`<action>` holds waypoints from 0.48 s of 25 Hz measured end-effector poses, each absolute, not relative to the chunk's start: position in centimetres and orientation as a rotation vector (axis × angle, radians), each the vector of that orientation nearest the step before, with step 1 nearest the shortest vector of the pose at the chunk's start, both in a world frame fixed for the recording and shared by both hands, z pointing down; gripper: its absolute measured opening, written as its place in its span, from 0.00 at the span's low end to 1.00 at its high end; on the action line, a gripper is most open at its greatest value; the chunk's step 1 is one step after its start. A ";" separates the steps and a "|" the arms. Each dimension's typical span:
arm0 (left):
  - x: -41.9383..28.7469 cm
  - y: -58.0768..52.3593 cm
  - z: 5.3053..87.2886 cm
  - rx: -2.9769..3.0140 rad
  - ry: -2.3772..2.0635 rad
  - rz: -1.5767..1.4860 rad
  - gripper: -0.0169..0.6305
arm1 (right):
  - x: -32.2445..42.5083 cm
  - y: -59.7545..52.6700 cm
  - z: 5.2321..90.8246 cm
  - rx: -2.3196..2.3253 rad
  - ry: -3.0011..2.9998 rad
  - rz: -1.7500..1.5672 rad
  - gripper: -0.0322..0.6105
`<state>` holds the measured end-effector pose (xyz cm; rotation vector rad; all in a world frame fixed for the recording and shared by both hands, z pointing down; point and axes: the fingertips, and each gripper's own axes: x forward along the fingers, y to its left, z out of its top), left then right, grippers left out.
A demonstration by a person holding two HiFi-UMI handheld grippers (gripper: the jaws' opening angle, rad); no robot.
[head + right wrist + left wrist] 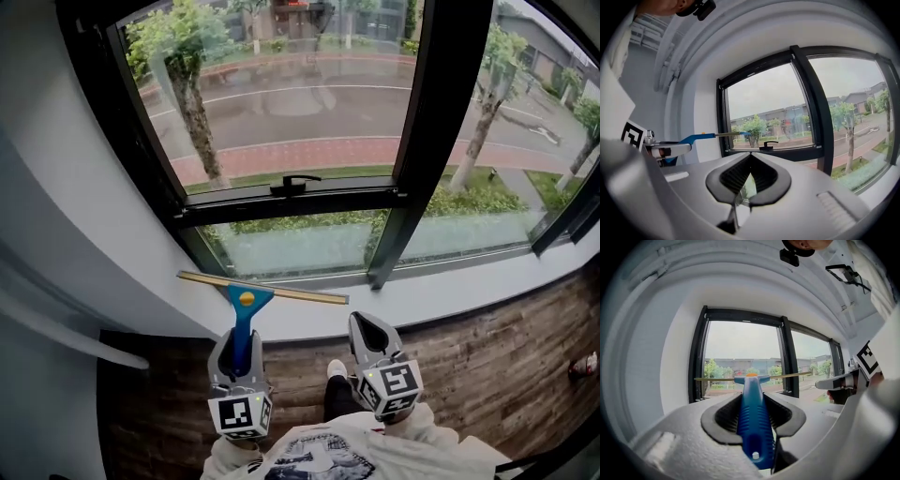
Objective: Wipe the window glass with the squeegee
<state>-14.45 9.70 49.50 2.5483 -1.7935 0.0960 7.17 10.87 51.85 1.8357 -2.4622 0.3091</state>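
Left gripper (241, 339): lower left of the head view, pointed at the window. My two fingers are clamped on the blue handle of the squeegee (246, 314). My own view shows the ribbed pads pressed against both sides of the handle (752, 413).

Right gripper (371, 328): lower centre of the head view, just right of the left one and apart from it. My fingers are pressed together with nothing between them; my own view shows only the dark pads meeting (749, 176).

Squeegee: the handle runs up out of the left gripper. The yellowish blade sits crosswise at its top and is roughly level. In the head view the blade lies across the white sill (450, 295), under the lower pane.

Blade contact with the glass: cannot tell from any view.

Window glass (300, 84): fills the upper half of the head view. It has a dark frame, with a black window handle (295, 181) on the crossbar.

Outside: trees, a wet road and a red-brick walk.

Floor (487, 375): dark wood planks at lower right.
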 end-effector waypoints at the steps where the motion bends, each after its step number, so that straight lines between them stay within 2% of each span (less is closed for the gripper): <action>1: -13.7 8.0 49.1 2.548 -1.801 0.089 0.25 | 7.9 9.2 51.8 1.829 -2.467 0.311 0.06; 12: -9.5 -8.1 45.8 2.474 -1.863 0.013 0.25 | 14.3 -6.0 49.6 1.773 -2.558 0.294 0.06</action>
